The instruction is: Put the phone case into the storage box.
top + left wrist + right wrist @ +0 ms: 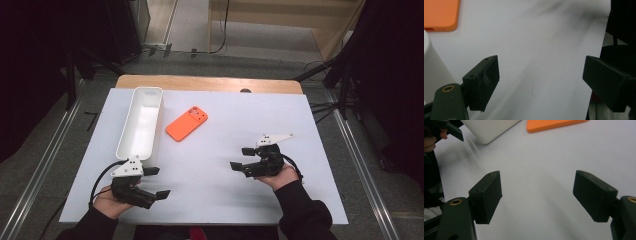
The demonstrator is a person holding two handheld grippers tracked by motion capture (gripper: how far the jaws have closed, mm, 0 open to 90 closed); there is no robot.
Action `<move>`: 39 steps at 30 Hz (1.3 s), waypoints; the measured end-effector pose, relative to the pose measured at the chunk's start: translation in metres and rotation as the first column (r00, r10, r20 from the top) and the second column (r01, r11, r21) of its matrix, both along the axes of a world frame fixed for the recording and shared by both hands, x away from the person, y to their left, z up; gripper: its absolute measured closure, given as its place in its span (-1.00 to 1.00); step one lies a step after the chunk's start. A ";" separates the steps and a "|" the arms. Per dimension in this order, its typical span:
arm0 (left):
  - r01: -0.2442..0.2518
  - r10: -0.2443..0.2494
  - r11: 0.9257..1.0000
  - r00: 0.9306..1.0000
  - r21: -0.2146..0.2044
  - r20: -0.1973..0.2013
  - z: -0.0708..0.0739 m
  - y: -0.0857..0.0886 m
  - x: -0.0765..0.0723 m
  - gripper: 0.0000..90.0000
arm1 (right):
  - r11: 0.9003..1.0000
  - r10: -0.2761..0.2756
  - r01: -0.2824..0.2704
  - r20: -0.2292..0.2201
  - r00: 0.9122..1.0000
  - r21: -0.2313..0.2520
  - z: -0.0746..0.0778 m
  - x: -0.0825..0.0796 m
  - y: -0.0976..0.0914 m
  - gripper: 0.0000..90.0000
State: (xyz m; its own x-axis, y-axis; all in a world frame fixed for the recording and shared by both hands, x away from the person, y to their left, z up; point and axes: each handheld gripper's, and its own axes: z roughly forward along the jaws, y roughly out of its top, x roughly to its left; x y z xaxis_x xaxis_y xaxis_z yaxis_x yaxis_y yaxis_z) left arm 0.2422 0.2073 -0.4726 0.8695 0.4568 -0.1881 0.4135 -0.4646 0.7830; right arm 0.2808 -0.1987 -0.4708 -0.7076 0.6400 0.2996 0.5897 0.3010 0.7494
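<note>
An orange phone (186, 123) lies back-up on the white mat, just right of a long white bin (141, 122) that is empty. My left gripper (157, 182) sits near the front left of the mat, below the bin's near end, open with nothing between its jaws. My right gripper (241, 158) hovers at the front right, pointing left, also open and empty. In the left gripper view the gripper (541, 82) frames bare mat, with the phone (440, 15) and the bin's wall (431, 65) at the left. The right gripper (537, 195) looks toward the phone (554, 124) and bin (489, 128).
A white mat (225, 195) covers the wooden table (210, 82); bare mat lies between the two grippers and at the right. Dark stands and cables (345, 85) flank the table on the floor. The other hand's gripper (449, 128) appears top left in the right gripper view.
</note>
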 end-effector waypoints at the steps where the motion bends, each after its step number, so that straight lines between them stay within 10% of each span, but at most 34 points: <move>1: 0.000 0.000 1.000 1.000 0.000 -0.001 0.000 0.000 0.000 -0.68 | 1.000 -0.001 0.001 0.000 1.000 -0.001 0.001 0.001 0.001 -0.52; 39: -0.006 0.006 1.000 1.000 0.000 -0.008 -0.001 0.001 0.001 -0.68 | 0.999 0.041 -0.041 0.019 0.999 -0.013 0.023 0.064 0.054 -0.51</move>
State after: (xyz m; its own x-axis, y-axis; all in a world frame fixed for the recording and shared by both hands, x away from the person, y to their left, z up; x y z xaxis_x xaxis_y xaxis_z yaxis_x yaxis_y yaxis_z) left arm 0.2430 0.2088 -0.4735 0.8651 0.4619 -0.1955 0.4229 -0.4621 0.7795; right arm 0.3443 -0.1449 -0.4482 -0.7390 0.6137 0.2779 0.5621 0.3343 0.7565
